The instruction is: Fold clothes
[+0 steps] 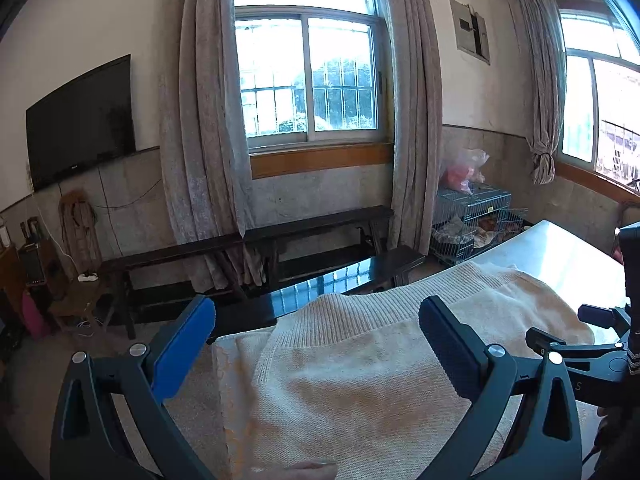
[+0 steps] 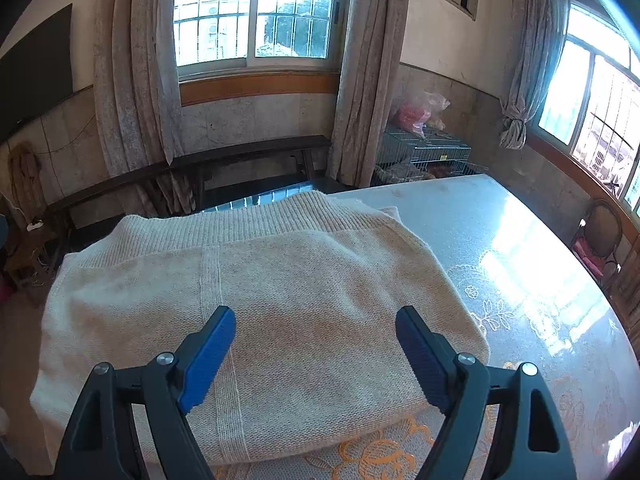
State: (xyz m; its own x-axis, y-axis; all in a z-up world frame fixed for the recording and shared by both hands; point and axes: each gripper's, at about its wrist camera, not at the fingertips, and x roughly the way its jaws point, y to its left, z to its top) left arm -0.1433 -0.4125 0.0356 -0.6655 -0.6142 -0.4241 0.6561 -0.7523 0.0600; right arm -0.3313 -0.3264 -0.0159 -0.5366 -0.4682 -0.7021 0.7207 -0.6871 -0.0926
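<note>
Sweater [image 2: 256, 304] lies folded at bench [image 2: 520, 248] left edge, so left tool [image 1: 320, 344] and right tool [image 2: 316, 344] hover open, empty.

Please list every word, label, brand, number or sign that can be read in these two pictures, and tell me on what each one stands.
"S": a lone pale letter on the black arm of the right tongs; any others are hidden.
Small pale mark on the television's lower edge: too small to read.
Yellow tag on the wire cage: too blurred to read.
Sweater, table: no text.
</note>
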